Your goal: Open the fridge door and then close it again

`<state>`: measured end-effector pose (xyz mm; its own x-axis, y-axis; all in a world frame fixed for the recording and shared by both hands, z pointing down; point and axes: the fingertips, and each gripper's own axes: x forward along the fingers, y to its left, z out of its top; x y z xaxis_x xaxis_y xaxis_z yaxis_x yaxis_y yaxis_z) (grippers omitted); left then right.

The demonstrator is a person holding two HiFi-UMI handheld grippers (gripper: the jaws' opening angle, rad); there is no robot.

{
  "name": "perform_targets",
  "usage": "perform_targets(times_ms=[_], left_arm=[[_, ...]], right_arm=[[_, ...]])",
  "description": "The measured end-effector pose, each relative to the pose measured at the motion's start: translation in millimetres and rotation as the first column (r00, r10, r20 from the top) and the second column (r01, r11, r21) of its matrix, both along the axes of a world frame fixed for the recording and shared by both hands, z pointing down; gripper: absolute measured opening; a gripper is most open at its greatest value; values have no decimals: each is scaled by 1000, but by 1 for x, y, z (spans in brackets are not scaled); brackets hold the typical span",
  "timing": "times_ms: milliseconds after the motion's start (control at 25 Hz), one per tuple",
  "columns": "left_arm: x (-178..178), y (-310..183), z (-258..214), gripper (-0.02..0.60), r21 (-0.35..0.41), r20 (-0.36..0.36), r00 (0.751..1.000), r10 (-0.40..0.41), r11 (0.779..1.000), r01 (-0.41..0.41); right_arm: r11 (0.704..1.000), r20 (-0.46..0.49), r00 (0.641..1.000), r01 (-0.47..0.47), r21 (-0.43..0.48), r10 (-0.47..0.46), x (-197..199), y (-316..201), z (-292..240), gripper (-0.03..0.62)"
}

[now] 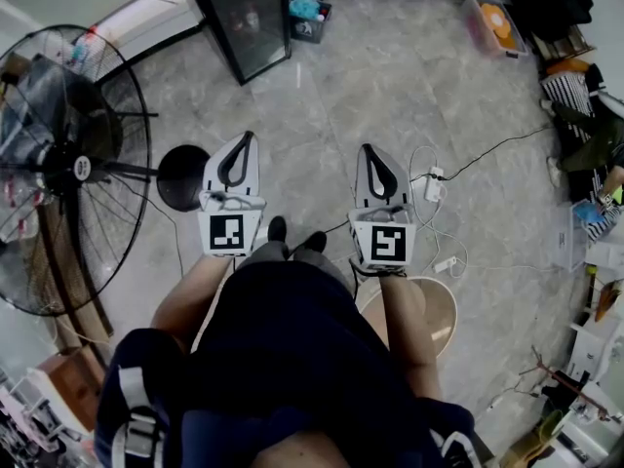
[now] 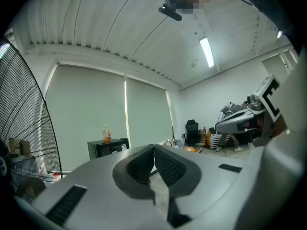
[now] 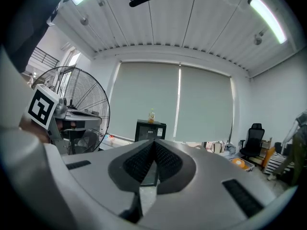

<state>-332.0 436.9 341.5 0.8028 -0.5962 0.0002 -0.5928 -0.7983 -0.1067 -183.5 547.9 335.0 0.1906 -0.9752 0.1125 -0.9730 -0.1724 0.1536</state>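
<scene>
Head view looks down on both forearms held out side by side, roughly level. The left gripper and right gripper each have jaws pressed together, with nothing between them. The small black fridge stands well ahead across the grey floor — door closed, a bottle on top.

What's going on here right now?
A person stands on the open floor holding the left hand-held gripper and the right hand-held gripper. Both are shut and empty, and both point toward the fridge across the room. Neither touches it, and its door looks shut. A bottle stands on top.
</scene>
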Motion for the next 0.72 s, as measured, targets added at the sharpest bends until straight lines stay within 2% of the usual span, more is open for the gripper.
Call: perform_targets(times_ms=[320,520,560,640,720], left_arm=[[1,-3,3,26,-9,4,1000,0,1000,0],[5,-3,-2,32,22,-5,1000,8,1000,-8],[6,-3,-1,46,18,-3,1000,12,1000,-12],[9,-1,0,152,-4,0,1000,21,1000,-21],[12,-1,0,175,-8,0,1000,22,1000,-22]], right_arm=[[1000,9,1000,6,-6,-6,1,-4,-2,18],[1000,-1,1000,2,-2,-2,7,-3,-1,18],[1000,-1,1000,3,-2,-3,8,-2,-1,18],[1000,-6,1000,6,-4,-6,9,-1,-2,18],[1000,-3,1000,10,-1,-10,10,0,-3,18]])
